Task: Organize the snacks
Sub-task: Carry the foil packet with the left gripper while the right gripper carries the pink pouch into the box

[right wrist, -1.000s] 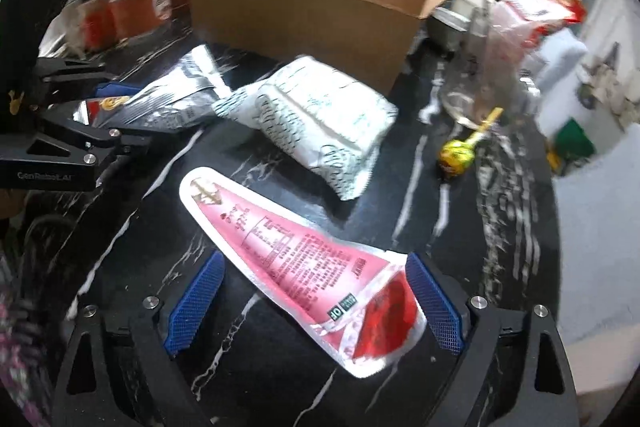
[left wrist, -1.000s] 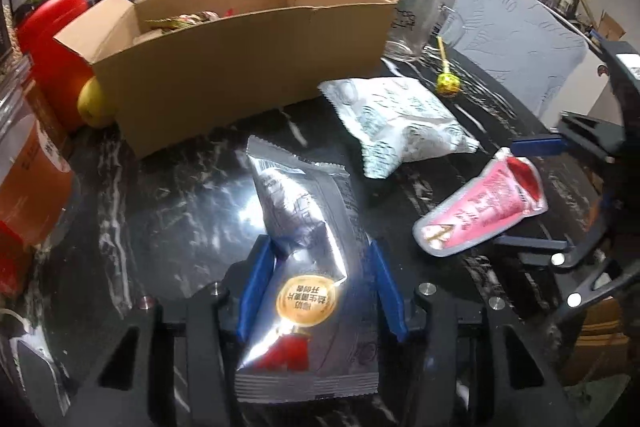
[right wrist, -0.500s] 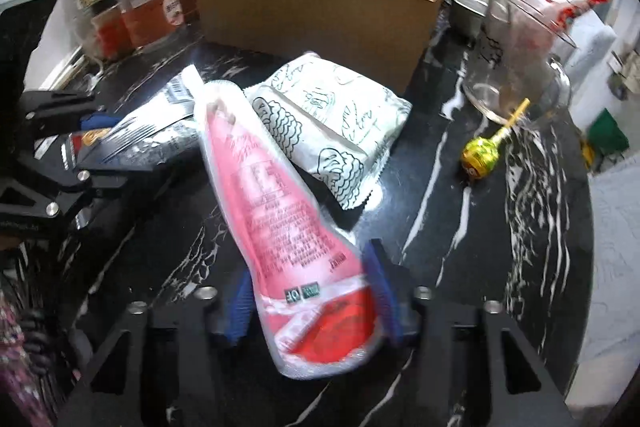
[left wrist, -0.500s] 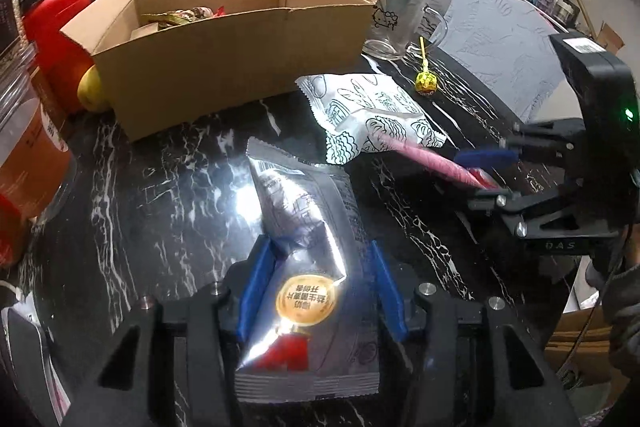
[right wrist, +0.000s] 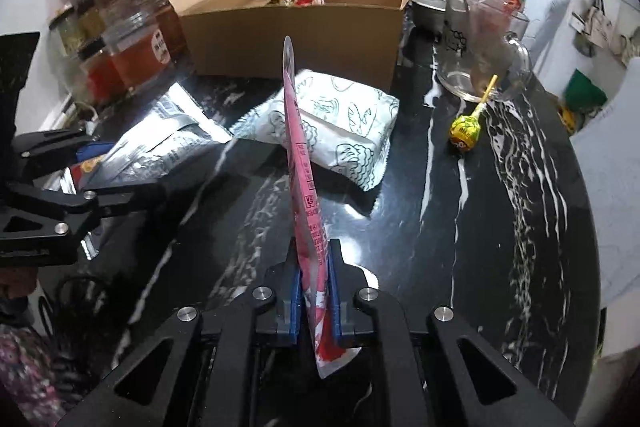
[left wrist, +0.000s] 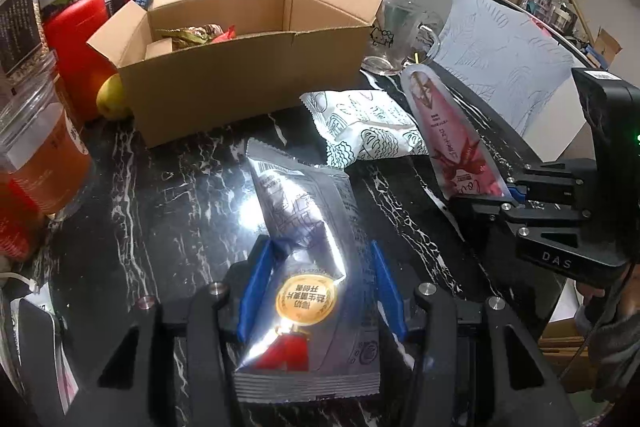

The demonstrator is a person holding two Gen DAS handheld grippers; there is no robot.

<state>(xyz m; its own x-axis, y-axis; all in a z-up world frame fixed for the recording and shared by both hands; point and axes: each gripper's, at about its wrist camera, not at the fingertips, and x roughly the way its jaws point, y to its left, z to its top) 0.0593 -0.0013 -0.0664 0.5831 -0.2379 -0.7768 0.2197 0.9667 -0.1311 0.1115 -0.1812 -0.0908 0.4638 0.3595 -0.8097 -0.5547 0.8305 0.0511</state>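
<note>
You had the right gripper (right wrist: 314, 301) with its jaws pinched shut on the floppy pink tapered pouch (right wrist: 302, 163) by its wide end, and the left gripper (left wrist: 316, 291) clamping the slick, crinkly silver foil packet (left wrist: 304, 227) over the black marble counter (right wrist: 500, 227).

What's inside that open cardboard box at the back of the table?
Inside the cardboard box, a few crumpled snack wrappers, greenish and red, show along its left side. Its front wall hides the bottom, so how many snacks lie inside cannot be told.
</note>
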